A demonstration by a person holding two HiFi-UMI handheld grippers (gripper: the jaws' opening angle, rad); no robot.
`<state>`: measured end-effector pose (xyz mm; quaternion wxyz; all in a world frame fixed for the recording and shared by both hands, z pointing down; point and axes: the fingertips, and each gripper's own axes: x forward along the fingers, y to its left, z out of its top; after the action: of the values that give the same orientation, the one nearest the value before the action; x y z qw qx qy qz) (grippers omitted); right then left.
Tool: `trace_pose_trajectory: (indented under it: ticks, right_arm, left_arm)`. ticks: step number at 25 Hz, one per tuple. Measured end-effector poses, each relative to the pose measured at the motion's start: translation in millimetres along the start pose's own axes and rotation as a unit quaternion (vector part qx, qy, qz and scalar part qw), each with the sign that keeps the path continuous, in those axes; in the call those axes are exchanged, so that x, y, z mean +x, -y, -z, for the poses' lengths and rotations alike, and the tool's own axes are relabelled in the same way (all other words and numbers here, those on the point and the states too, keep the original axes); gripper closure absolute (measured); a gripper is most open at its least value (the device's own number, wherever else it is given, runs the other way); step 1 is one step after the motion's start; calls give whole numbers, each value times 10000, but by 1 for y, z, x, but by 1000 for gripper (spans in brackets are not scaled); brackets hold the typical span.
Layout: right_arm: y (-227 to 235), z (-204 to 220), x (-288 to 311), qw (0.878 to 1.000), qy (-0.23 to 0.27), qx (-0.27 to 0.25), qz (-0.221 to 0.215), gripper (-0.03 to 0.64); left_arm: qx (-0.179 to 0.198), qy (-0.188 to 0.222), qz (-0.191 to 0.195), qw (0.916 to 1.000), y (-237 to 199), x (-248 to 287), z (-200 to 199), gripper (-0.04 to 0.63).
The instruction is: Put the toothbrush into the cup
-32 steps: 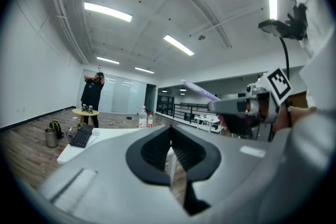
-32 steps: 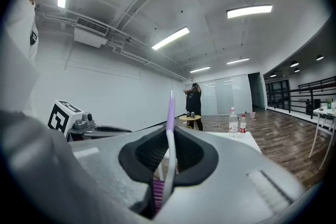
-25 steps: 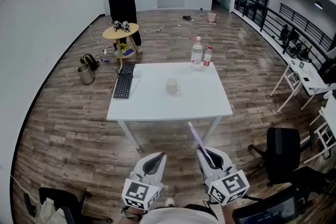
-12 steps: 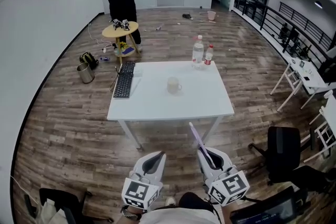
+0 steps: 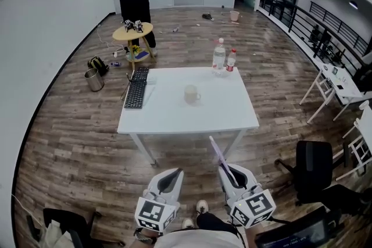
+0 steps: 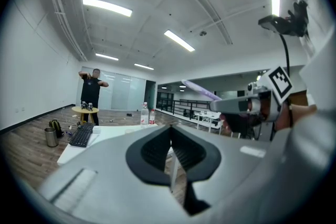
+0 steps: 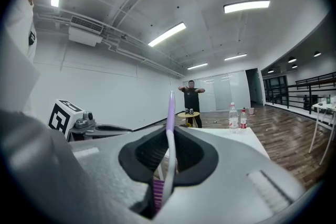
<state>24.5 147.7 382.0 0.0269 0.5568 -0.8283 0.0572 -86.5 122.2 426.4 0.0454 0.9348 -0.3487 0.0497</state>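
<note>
While the right gripper (image 5: 223,167) clamps a slim lilac plastic toothbrush (image 5: 215,150), the left gripper (image 5: 175,172) beside it is pinched shut, empty, the pale handled cup (image 5: 190,94) well ahead.

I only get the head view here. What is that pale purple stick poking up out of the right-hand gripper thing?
Observer: It's a toothbrush. The right gripper view shows its purple bristles down at the inner end of the right gripper, while the handle sticks out past the jaw tips.
Operator: And the other gripper, is it carrying anything?
Observer: No. In the left gripper view, the left gripper has its jaws closed together with nothing between them.
</note>
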Motion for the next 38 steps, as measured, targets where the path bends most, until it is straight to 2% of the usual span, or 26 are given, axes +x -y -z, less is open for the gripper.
trace_pose_trajectory:
  ticks: [26, 38]
  right_arm:
    - [57, -17, 49, 9998, 117, 25, -139, 595]
    - [88, -25, 68, 9992, 164, -70, -359, 595]
  left_arm:
    - [123, 50, -113, 9998, -25, 68, -24, 587]
    - [118, 111, -276, 9995, -29, 101, -31, 588]
